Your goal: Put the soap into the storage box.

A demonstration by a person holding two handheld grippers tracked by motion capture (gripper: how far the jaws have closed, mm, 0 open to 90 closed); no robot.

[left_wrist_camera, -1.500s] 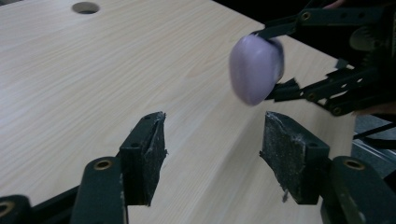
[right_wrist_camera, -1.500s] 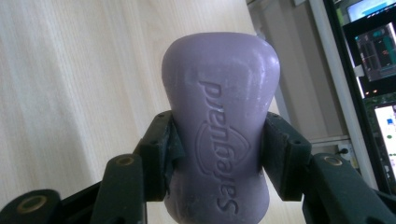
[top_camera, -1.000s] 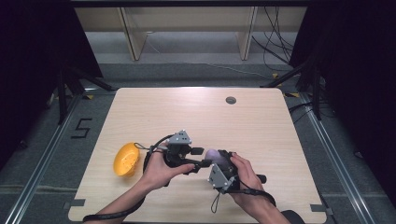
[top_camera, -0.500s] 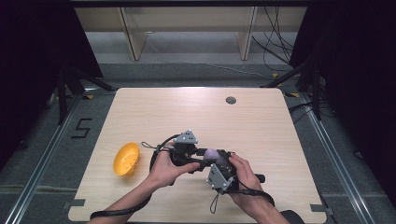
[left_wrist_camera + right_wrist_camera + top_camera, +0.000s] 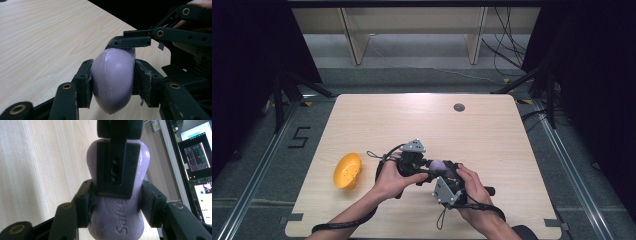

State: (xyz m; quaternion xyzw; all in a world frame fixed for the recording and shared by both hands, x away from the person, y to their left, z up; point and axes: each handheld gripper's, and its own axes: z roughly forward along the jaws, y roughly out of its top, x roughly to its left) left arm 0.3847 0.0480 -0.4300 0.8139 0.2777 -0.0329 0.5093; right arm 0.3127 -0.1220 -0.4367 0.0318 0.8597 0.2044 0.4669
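A purple bar of soap (image 5: 438,165) is held above the table's front middle, between both hands. My left gripper (image 5: 112,77) has just been closing its jaws, and both pads now press on the soap (image 5: 112,82) from the sides. My right gripper (image 5: 116,202) is shut on the same soap (image 5: 117,222), which carries raised lettering. One left finger (image 5: 117,170) lies across the bar's face in the right gripper view. A right finger (image 5: 130,41) rests over the soap's top in the left gripper view. In the high view, my left gripper (image 5: 428,167) and right gripper (image 5: 445,172) meet at the bar.
An orange bowl (image 5: 347,170) lies tipped on the wooden table (image 5: 422,120), left of my left hand. A small dark grommet (image 5: 459,107) sits at the far middle. Floor, shelving legs and cables lie beyond the table's edges.
My left hand has shifted a little to the right and up, bringing its gripper in against the soap. The right hand and the bowl have stayed where they were.
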